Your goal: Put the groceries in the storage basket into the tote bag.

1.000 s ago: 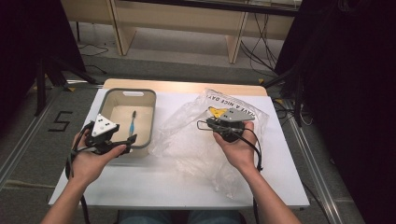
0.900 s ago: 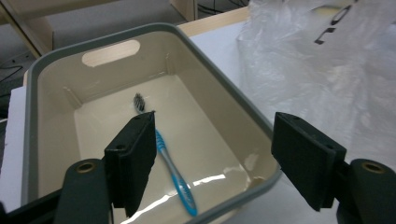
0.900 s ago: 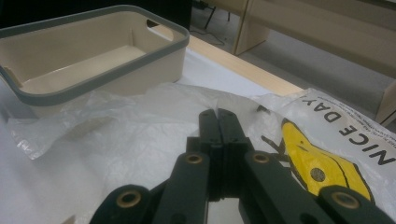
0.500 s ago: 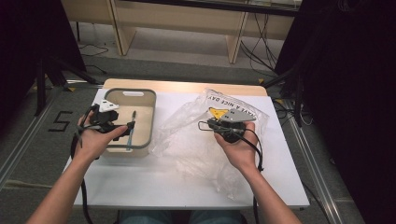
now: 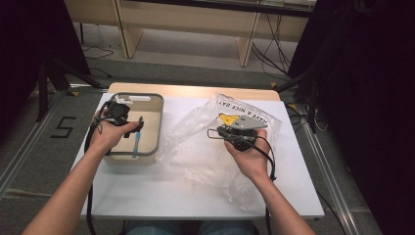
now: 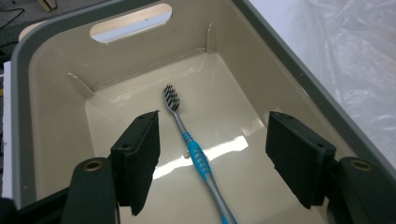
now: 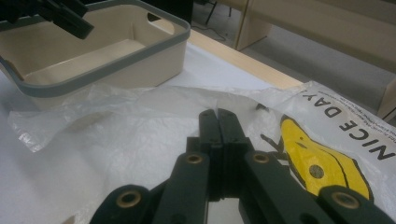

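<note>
A white worktop [image 5: 161, 196] with a pale wooden strip along its far edge stands on a grey carpeted floor [image 5: 195, 71]; light wooden furniture legs [image 5: 122, 29] and loose cables [image 5: 274, 49] sit beyond it, dark drapes close in both sides, and a black mark like a 5 [image 5: 63, 126] is taped on the floor to the left. On the left part of the worktop rests a beige bin with a grey rim [image 5: 157, 122], and in it lies a blue and grey toothbrush [image 6: 194, 151], flat on the glossy bottom with its bristle head pointing to the wall with the handle slot. The left hand-held gripper [image 5: 131, 128] hangs over the bin; its jaws stand wide apart on either side of the toothbrush handle, not touching it, and they have just been closing a little. To the right of the bin a crumpled clear plastic bag [image 5: 205, 147] with black lettering and a yellow print [image 7: 317, 163] is spread over the worktop, one edge just beside the bin wall. The right hand-held gripper [image 5: 230, 132] rests over the bag with its jaws pressed together; whether any film is pinched between them I cannot tell.
</note>
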A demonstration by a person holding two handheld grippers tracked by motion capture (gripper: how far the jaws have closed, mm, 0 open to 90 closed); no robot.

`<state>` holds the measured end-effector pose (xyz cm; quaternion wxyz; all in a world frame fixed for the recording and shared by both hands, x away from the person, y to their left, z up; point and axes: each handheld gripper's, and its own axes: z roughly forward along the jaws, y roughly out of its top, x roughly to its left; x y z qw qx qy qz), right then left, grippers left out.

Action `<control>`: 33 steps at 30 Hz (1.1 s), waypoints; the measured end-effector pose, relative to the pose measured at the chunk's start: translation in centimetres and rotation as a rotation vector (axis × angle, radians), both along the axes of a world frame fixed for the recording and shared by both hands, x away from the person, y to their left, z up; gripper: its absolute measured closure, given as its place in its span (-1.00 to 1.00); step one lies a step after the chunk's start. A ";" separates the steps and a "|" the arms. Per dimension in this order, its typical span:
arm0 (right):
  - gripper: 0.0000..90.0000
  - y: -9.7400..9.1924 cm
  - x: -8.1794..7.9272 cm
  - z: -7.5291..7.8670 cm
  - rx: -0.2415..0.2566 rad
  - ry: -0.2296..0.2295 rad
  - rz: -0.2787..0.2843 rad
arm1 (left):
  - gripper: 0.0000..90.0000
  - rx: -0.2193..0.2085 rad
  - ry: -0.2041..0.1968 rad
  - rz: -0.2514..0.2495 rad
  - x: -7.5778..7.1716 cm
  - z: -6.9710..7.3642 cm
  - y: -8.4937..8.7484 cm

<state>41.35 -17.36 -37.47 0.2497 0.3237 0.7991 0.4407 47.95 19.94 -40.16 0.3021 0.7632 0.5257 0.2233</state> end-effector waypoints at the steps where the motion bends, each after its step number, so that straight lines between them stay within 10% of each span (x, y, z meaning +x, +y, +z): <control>1: 1.00 0.0 0.0 0.0 -0.001 0.003 0.000 | -0.21 0.005 0.006 0.004 0.3 -0.1 -0.1; 33: 1.00 0.2 -0.1 -0.4 -0.011 0.015 0.011 | -0.10 0.108 0.197 0.055 4.5 -3.5 -1.0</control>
